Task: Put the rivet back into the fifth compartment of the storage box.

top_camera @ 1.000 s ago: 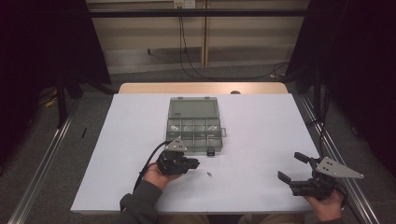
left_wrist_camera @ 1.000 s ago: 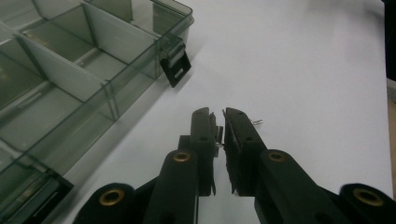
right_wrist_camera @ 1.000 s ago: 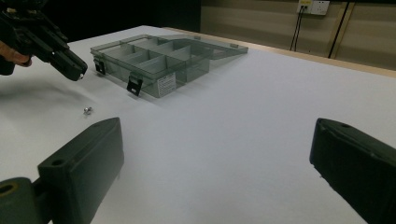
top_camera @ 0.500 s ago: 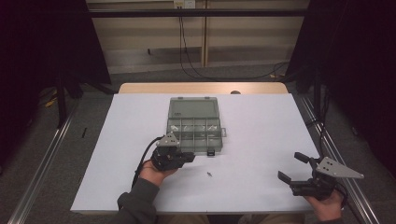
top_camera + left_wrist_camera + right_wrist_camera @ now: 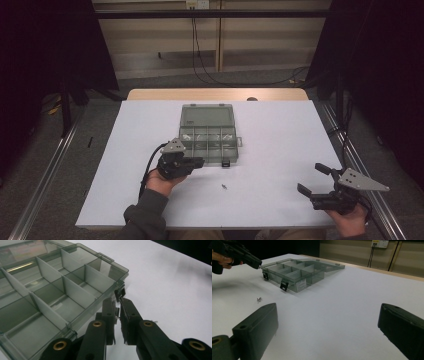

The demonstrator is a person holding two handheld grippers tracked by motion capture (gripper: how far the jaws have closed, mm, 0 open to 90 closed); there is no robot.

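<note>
Item: clear compartment box (image 5: 209,131), lid laid open, set at the table's (image 5: 280,130) centre on a white surface; small parts are seen in some compartments.

Left gripper (image 5: 199,162): held at the box's near-left corner, at about 7 o'clock from the box centre. Its jaws are closed almost together; a thin metal piece (image 5: 115,315) appears pinched between them, though what it is cannot be told. The tips lie just beside a black latch (image 5: 120,293) on the box's front edge.

Right gripper (image 5: 314,181): rested at 4 o'clock, well apart from the box, jaws spread wide, nothing held.

Loose small screw (image 5: 224,186): lying at 6 o'clock from the box, near the front edge.
</note>
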